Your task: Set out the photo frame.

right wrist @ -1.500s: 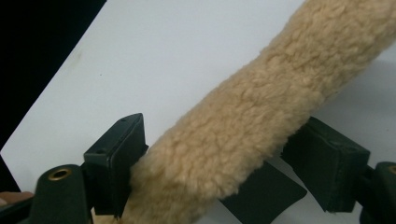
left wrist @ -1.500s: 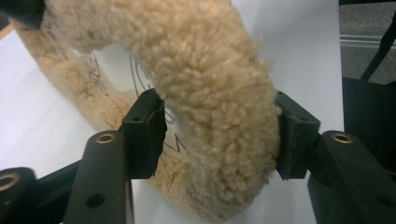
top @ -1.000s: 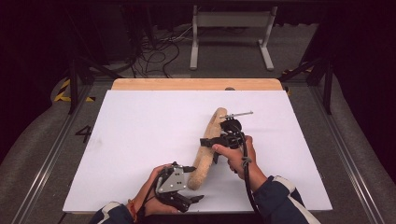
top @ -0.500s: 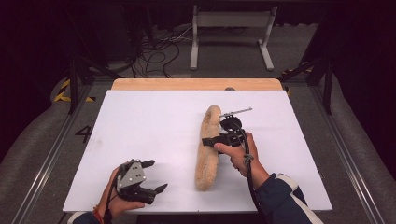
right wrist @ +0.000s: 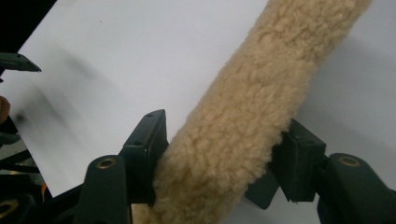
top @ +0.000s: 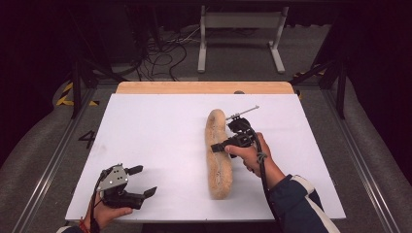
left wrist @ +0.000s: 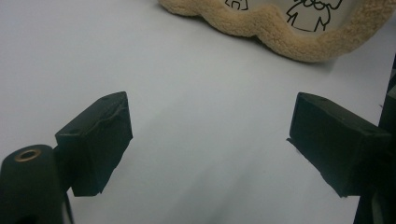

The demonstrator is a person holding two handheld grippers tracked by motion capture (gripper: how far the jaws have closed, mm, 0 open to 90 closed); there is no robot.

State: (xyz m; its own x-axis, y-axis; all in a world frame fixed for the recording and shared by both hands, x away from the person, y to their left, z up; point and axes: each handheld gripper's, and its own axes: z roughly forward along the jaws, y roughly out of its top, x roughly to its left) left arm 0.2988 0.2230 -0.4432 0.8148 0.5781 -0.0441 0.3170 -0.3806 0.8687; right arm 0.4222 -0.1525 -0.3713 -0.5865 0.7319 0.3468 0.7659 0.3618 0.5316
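A long, tan, fleecy pad lay on the white tabletop, its long axis running from the far side toward you, slightly right of centre. Your right tool was pinching it at about mid-length, reaching in from the pad's right side; in the right gripper view the fleece bulged between the two black jaws, which pressed in on both flanks. Your left tool sat at the near left corner of the tabletop, well apart from the pad, jaws spread with nothing between them and pointing right toward the pad's near end. So the pad lay to the right of that free tool, and the near end was its closest part. In the left gripper view the pad's wavy edge crossed the top of the picture, with a pale inner face bearing black line drawings (cut off by the frame, too partial to read). The pad's underside was hidden.
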